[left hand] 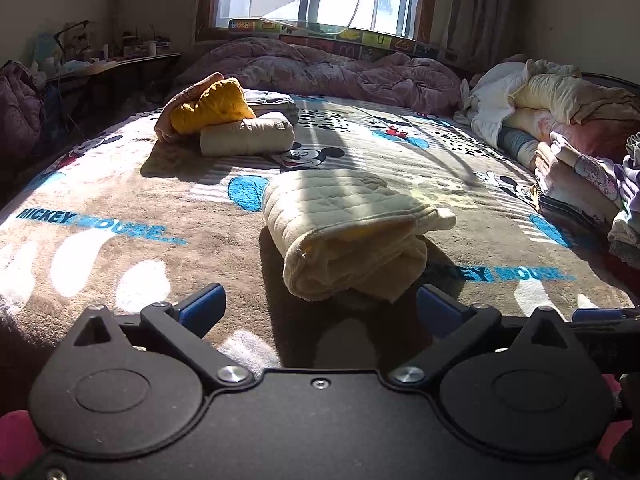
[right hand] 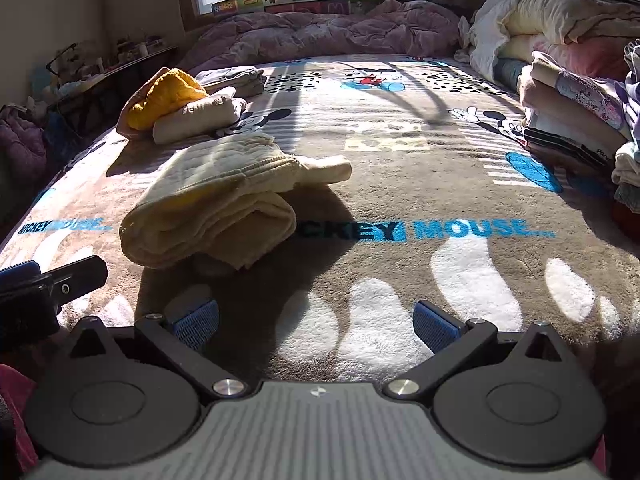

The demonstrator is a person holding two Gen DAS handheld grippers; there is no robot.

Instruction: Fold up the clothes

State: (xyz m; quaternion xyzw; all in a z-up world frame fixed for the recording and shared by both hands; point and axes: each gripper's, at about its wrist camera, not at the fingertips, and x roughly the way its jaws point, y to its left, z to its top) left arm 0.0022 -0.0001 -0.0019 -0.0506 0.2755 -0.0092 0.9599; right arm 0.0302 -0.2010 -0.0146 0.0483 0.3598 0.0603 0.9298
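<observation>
A cream quilted garment (left hand: 352, 228) lies folded into a thick bundle on the Mickey Mouse blanket (left hand: 120, 200), just ahead of my left gripper (left hand: 320, 312). That gripper is open, its blue pads apart and nothing between them. In the right wrist view the same cream bundle (right hand: 216, 200) sits ahead and to the left of my right gripper (right hand: 316, 324), which is also open and holds nothing over the blanket (right hand: 440, 200). The left gripper's tip shows at that view's left edge.
Folded clothes, a yellow one (left hand: 212, 104) atop a beige one (left hand: 248, 136), lie at the far left. A pile of unfolded laundry (left hand: 568, 128) lines the right side. A crumpled purple duvet (left hand: 320, 68) lies under the window. A cluttered shelf (left hand: 100, 56) stands left.
</observation>
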